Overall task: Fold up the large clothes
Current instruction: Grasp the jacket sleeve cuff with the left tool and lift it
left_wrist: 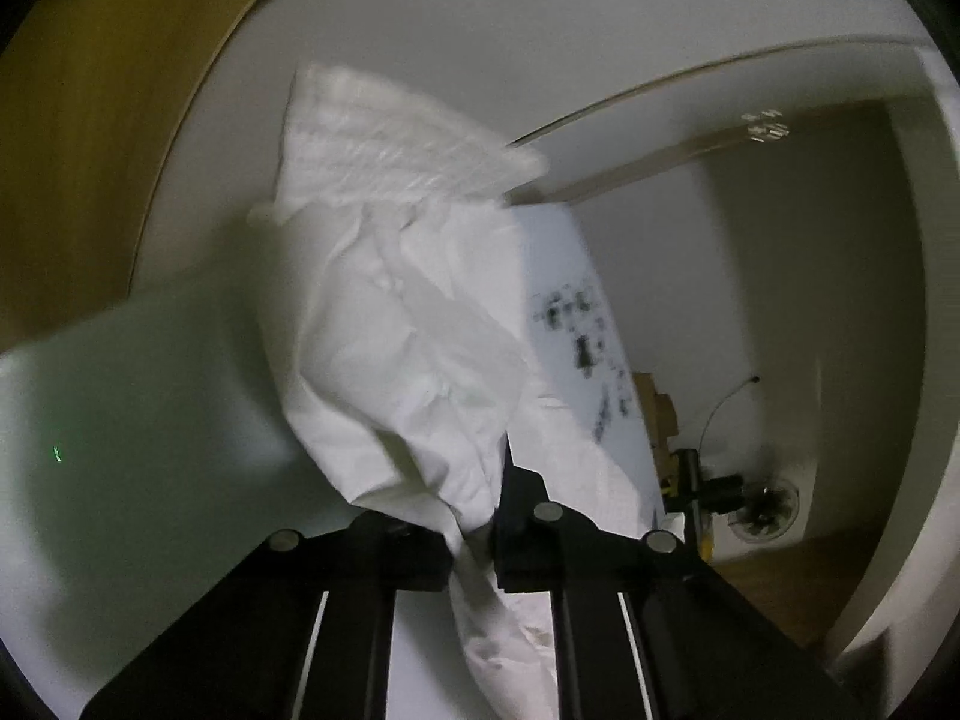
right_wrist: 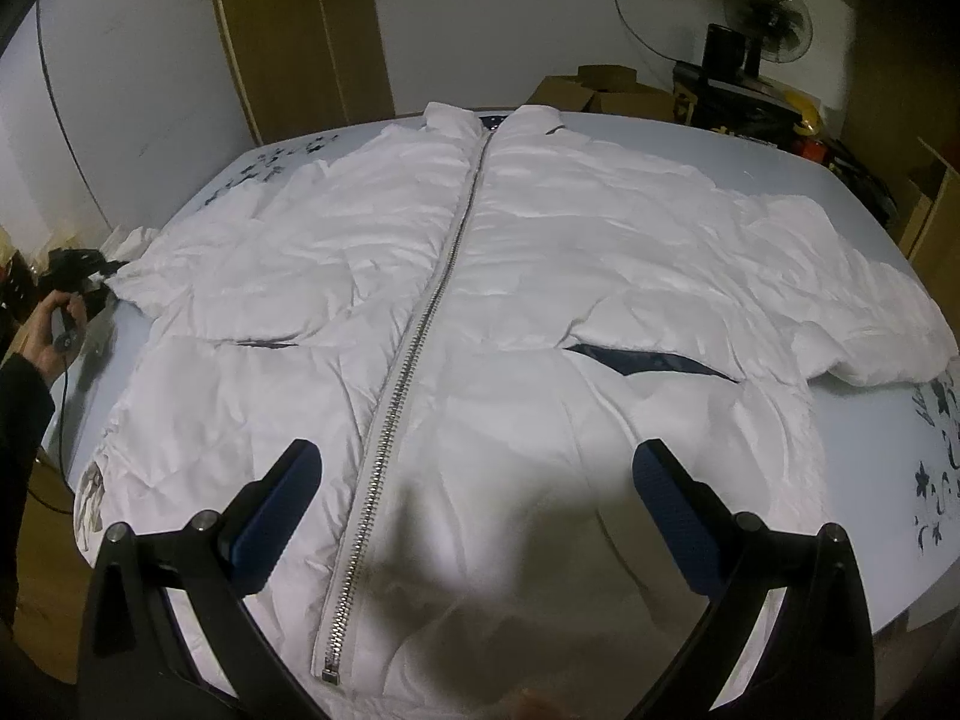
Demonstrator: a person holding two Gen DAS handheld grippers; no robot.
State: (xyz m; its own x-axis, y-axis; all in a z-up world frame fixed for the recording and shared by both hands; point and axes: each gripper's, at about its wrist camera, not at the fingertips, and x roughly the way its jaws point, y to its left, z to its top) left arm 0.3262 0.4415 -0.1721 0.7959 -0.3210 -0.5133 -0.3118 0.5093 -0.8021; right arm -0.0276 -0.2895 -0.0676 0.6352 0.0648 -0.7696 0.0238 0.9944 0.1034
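Observation:
A large white padded jacket lies flat, front up, on the table, zipped with a silver zipper down its middle. Its right sleeve lies spread out to the right. My right gripper is open, hovering above the jacket's lower hem, touching nothing. My left gripper is shut on the cuff of the left sleeve, lifted off the table; it also shows at the far left in the right wrist view.
The table has a pale top with dark flower prints. Cardboard boxes and a standing fan are behind it. A wooden door stands at the back left.

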